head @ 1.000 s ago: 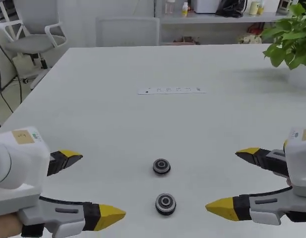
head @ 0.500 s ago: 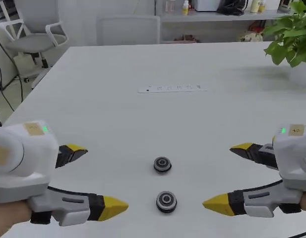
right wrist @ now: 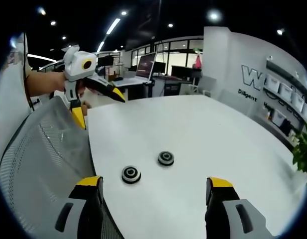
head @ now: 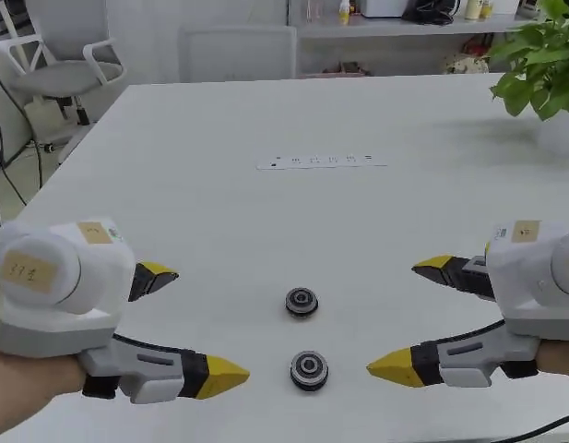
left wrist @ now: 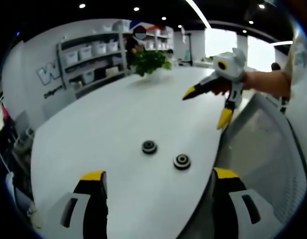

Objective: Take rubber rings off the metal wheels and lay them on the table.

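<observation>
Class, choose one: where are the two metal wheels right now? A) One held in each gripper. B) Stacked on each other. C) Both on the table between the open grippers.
C: the far wheel and near wheel lie apart on the table, between the open left gripper and right gripper.

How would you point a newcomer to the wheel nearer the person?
On the white table, two small metal wheels lie between the left gripper and right gripper. The near wheel sits closest to the person; the far wheel lies beyond it, toward the power strip.
</observation>
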`<action>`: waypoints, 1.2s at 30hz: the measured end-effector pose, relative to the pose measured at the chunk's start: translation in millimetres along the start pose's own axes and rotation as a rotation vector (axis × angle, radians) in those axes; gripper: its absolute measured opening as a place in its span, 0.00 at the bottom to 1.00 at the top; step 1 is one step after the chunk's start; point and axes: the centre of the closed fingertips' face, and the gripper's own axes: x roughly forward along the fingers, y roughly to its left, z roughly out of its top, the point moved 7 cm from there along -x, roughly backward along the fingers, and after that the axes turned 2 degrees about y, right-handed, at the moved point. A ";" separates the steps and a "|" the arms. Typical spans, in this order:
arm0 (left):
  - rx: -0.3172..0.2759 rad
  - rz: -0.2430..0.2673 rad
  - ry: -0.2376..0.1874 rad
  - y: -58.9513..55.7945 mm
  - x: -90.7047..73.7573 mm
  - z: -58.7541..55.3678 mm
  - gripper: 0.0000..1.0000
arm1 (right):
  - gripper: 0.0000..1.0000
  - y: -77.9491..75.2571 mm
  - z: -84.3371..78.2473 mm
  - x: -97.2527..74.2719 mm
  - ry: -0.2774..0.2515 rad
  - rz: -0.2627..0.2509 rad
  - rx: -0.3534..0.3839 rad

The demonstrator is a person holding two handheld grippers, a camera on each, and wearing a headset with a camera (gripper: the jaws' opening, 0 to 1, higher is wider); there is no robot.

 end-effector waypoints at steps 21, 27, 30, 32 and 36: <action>0.028 -0.062 0.035 0.3 29.4 2.8 0.87 | 0.71 1.7 -6.3 22.7 0.021 0.067 -0.046; 0.042 -0.082 0.059 -1.4 39.8 -0.4 0.86 | 0.70 3.9 -11.4 33.5 0.040 0.103 -0.067; 0.049 -0.094 0.071 -3.6 45.3 -1.3 0.86 | 0.69 6.1 -13.3 38.1 0.046 0.121 -0.081; 0.061 -0.099 0.072 -5.4 48.5 -1.2 0.85 | 0.69 6.6 -14.5 41.0 0.049 0.128 -0.087; 0.081 -0.117 0.085 -8.1 54.9 -2.8 0.84 | 0.68 8.0 -16.7 46.8 0.052 0.144 -0.109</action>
